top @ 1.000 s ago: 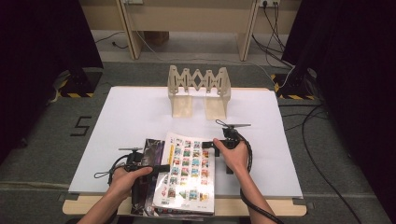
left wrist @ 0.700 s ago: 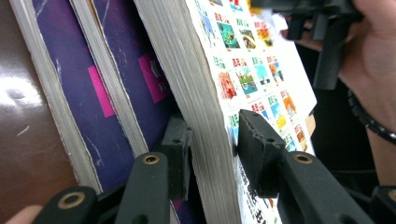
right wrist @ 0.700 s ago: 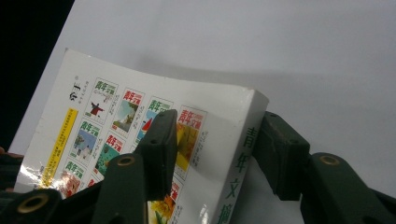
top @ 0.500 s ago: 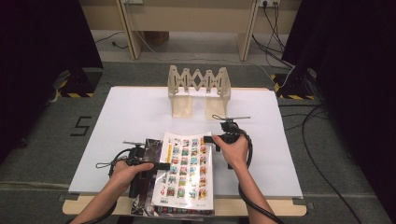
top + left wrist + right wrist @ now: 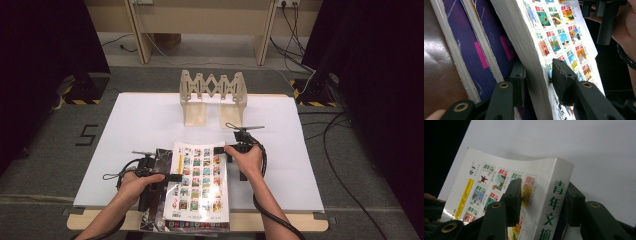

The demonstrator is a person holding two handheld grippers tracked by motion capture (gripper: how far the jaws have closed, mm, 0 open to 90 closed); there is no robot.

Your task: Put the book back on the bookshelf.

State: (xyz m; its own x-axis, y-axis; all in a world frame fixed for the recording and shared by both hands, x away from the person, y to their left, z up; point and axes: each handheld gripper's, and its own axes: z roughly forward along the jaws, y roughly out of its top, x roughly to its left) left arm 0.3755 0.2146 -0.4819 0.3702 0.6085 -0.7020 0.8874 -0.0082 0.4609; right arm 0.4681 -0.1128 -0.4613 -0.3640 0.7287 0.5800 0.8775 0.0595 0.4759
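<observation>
Thick white-covered book point(image 5: 199, 180), cover a grid of small colour pictures, lies at the near edge of the white surface point(image 5: 150, 120), atop a dark glossy book point(image 5: 159, 165). Left gripper point(image 5: 536, 80) clamps the white book's page edge, pads pressing cover and underside. Right gripper point(image 5: 541, 200) grasps its spine corner; its jaws have just been opening slightly, book between them.

Step, as judged: lifting the top book off the stack. Next move likely calls for raising both ends evenly toward the wooden rack point(image 5: 214, 97) beyond the book.

Hard to tell: how many books lie underneath; the stack's near end is cut off.
</observation>
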